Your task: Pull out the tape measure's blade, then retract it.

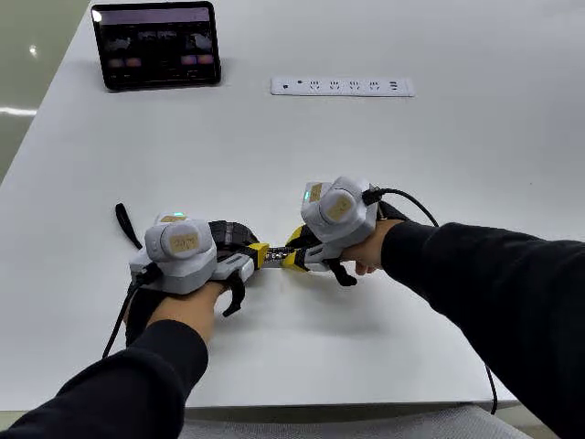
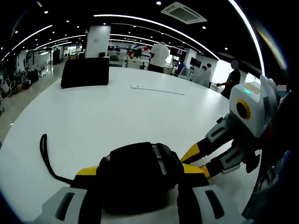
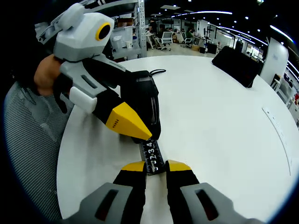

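A black tape measure point(image 1: 233, 236) lies on the white table point(image 1: 384, 165), and my left gripper point(image 1: 249, 252) is shut on its case. In the left gripper view the case point(image 2: 138, 175) sits between the two yellow tips, with its black wrist strap point(image 2: 44, 154) trailing left. My right gripper point(image 1: 291, 257) faces it from the right, shut on the end of the blade point(image 1: 275, 259). A short length of blade point(image 3: 150, 154), with the numbers 2, 3, 4 on it, runs from the case point(image 3: 145, 100) to the right gripper's point(image 3: 155, 166) tips.
A dark tablet point(image 1: 157, 43) stands at the far left of the table and a white power strip point(image 1: 342, 87) lies at the back centre. The table's near edge point(image 1: 302, 402) is close below the hands. A mesh chair point(image 3: 32, 154) is beside the table.
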A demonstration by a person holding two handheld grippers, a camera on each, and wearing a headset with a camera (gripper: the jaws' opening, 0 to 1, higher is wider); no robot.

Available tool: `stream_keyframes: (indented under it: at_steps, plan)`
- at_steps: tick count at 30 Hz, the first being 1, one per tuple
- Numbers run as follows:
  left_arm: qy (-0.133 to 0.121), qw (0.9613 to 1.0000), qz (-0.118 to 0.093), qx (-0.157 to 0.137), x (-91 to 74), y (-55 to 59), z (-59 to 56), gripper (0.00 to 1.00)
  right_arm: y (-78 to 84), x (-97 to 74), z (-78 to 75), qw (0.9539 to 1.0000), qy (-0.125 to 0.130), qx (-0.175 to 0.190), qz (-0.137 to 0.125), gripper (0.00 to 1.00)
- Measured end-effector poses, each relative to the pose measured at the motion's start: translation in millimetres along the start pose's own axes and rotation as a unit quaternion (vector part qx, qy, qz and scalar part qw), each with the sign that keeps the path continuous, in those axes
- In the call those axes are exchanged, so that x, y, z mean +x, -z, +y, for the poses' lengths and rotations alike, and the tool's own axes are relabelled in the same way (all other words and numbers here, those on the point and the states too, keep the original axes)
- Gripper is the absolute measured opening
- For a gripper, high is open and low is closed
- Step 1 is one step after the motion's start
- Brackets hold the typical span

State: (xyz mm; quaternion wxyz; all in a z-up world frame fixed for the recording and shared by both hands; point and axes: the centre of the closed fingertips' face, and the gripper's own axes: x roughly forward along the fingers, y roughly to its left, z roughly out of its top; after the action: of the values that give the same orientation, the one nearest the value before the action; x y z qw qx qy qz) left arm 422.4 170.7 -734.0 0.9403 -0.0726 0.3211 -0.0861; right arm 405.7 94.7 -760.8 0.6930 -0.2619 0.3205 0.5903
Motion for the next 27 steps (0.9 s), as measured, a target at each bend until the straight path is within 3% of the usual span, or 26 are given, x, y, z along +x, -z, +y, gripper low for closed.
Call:
stream_keyframes:
  at_steps: [17, 27]
  plan:
    - [0.012, 0.9999, 0.004, 0.002, 1.1, -0.4, 0.7, 0.61, -21.2, 14.0, 4.6, 0.9996, -0.004, -0.017, -0.024, 0.13]
    - [0.014, 0.9999, 0.004, -0.005, 0.6, -0.7, 1.2, 0.61, -10.1, 5.3, 5.1, 0.9996, -0.009, -0.021, -0.019, 0.13]
